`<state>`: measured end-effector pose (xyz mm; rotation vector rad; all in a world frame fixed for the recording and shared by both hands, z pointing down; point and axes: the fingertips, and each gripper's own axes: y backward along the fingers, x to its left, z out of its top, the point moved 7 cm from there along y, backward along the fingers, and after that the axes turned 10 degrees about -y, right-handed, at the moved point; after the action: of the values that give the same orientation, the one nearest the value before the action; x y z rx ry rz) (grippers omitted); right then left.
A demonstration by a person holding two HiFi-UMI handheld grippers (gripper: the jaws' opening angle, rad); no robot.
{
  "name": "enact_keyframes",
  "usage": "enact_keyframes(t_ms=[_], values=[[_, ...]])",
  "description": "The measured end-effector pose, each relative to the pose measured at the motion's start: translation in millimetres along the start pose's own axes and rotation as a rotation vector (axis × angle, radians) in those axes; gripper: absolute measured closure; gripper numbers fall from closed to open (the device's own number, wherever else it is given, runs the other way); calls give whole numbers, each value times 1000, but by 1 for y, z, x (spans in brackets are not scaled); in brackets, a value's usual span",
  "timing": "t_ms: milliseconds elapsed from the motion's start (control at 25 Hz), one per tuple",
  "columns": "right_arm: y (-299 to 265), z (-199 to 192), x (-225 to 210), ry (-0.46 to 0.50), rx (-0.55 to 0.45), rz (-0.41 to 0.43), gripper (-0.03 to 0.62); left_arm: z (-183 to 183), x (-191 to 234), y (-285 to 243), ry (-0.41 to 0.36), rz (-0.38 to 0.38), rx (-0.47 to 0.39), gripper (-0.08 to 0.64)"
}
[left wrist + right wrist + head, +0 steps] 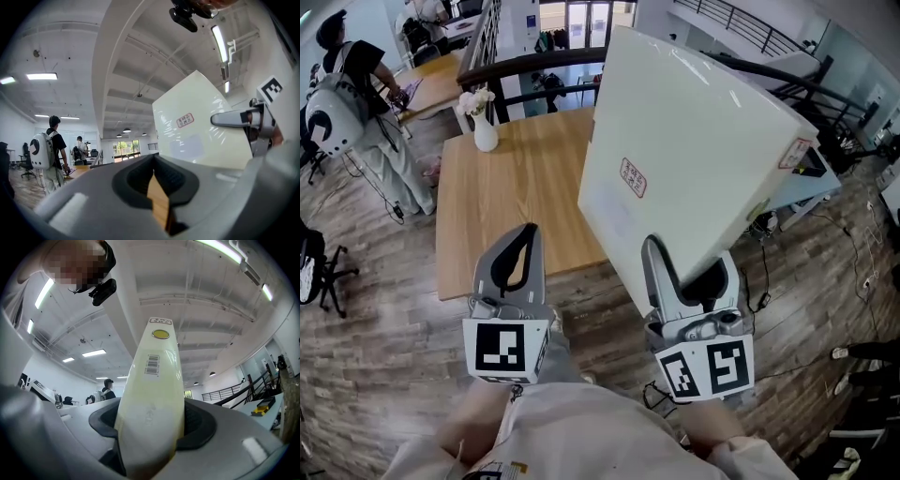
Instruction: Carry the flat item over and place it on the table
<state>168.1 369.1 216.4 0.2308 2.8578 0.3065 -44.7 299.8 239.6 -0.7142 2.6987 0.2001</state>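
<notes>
Carry in progress, placement not yet made. Right gripper (689, 270) clamped on lower edge of large flat glossy white rectangular box (694, 159), jaws fairly wide round its thickness. Box upright and tilted, raised above near right corner of pale wooden worktop (506, 197); judged so held to keep broad face clear of worktop edge until lowering. Left gripper (523, 246) empty, closed at the tips, at worktop's near edge, probably spare for steadying. Right part of worktop hidden behind box. Small red label (634, 177) on box face unreadable. Depth of hold on lower edge not discernible.
</notes>
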Motion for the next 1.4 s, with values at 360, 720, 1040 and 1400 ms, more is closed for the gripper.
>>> enact_keyframes(t_ms=[360,720,1040,1400], values=[[-96,-34,-3,-12,17,-8,291,-36,53,-65,42,16,16,558],[-231,-64,-5,-42,58,-8,291,-70,125,-167,58,19,41,558],[-341,-79,-5,-113,90,-3,291,-92,191,-248,84,39,61,558],[-422,-107,2,-152,97,-16,291,-127,241,-307,102,17,72,558]])
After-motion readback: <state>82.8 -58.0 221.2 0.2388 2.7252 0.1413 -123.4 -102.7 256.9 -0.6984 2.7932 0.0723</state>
